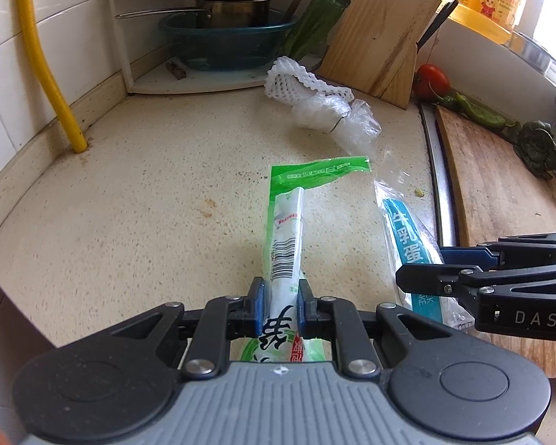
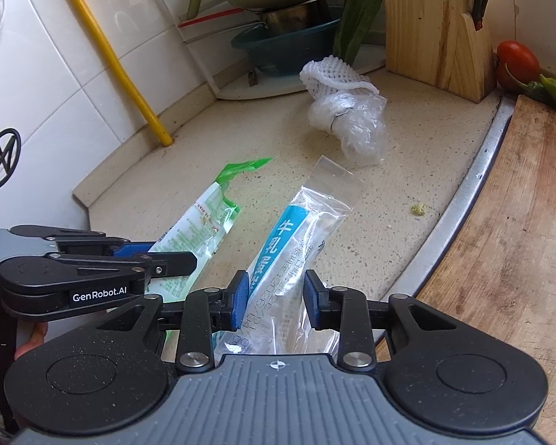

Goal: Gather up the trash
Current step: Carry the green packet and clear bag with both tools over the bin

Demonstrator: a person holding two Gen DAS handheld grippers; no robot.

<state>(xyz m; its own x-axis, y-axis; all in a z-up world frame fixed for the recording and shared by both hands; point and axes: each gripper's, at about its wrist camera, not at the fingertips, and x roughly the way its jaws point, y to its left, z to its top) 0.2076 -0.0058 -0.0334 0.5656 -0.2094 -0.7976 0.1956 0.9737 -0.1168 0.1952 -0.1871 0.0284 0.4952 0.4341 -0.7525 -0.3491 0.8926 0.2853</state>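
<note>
Far left we see white glazed wall tiles (image 1: 74, 37) w/ a smooth yellow pipe (image 1: 44, 66) running down to the table (image 1: 148, 204), a speckled beige stone-look top, a bit stained near the wall. Behind it, a white corner shelf (image 1: 189, 83) carries a teal plastic basin (image 1: 226, 42) w/ a steel pot (image 1: 233, 11) stacked in it.

Our left tongs (image 1: 280, 306) are clenched on a green-and-white plastic wrapper (image 1: 285, 230): thin glossy film, long and flat, barcode on one face, torn green end sticking out ahead above the table. Blue pads press it from both sides.

Mid-back, lying on the table: a white foam fruit net (image 1: 304, 81), bumpy mesh, touching a crumpled clear plastic bag (image 1: 337, 118) w/ a thin dark tie round it.

Next right, our right tongs (image 2: 276, 302) grasp a clear crinkly wrapper w/ a blue printed band (image 2: 300, 237); the film fills the gap between the pads, far end pointing toward the foam net. The 2 wrappers sit side by side, apart.

A small greenish crumb (image 2: 419, 208) lies on the table near a curved metal rim (image 2: 474, 185). Behind it stands a pale wooden knife block (image 2: 430, 26), grain visible, dark handles poking out. Beside it a red tomato (image 2: 517, 61) and green peppers (image 2: 552, 91). Far right, a worn, scratched wooden cutting board (image 2: 519, 230).
</note>
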